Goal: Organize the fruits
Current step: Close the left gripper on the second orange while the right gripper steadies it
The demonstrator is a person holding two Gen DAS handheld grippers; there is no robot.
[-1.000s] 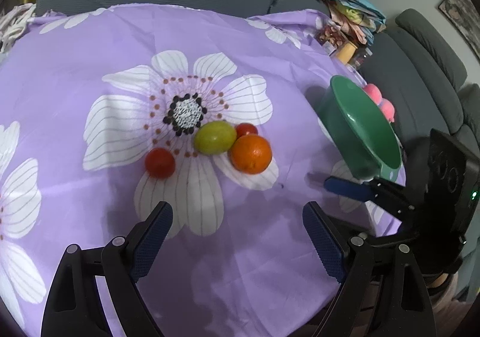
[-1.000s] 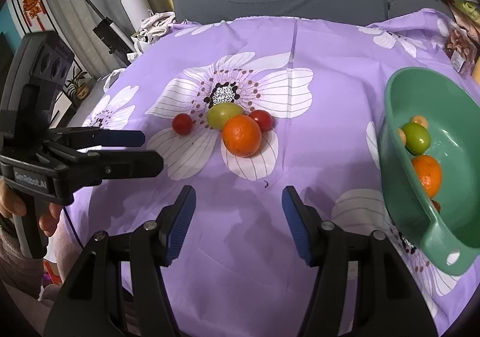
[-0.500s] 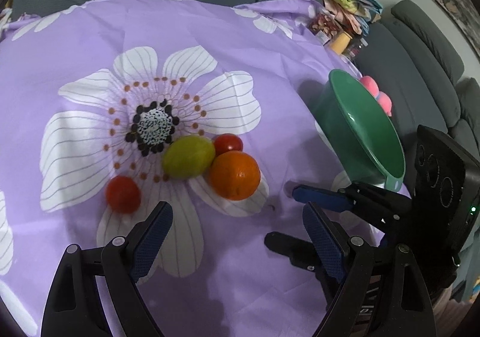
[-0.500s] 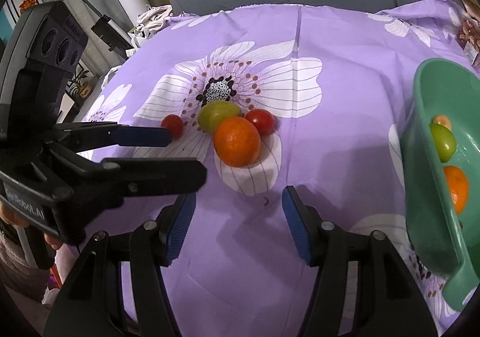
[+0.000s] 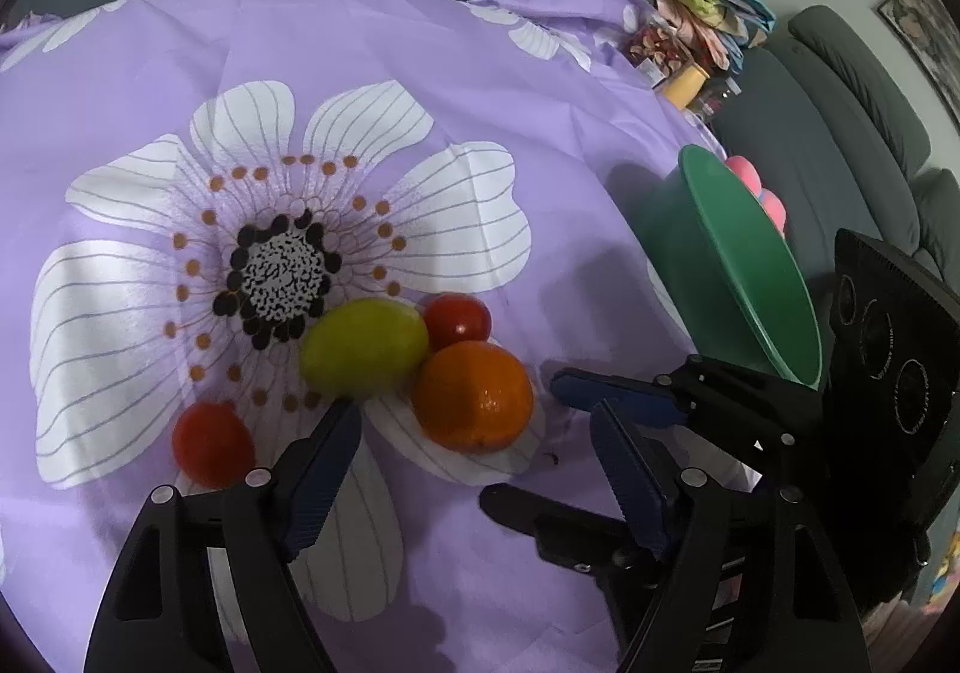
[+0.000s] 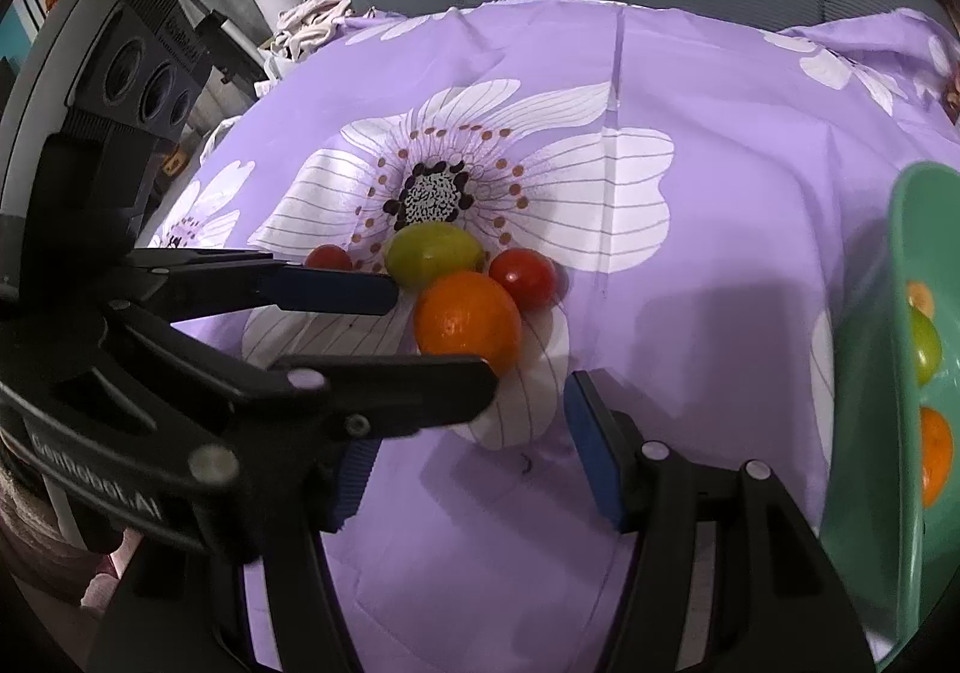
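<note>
Two black blue-padded grippers, left (image 5: 474, 436) narrowing, right (image 6: 474, 454) parted, both empty — crowding the round orange fruit (image 5: 474, 396) at twelve o'clock risks collision.

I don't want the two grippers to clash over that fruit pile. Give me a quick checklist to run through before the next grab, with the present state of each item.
1. Left gripper free to grab: ok, open with nothing between its fingers, its jaws having just been closing.
2. Right gripper free to grab: ok, open and holding nothing.
3. Grippers clear of each other: not ok, the left one crosses right in front of the right one.
4. Orange separate from its neighbours: not ok, it sits against the green fruit and a red tomato.
5. Lone red tomato reachable: ok, it lies apart.
6. Green bowl has room: ok.
</note>
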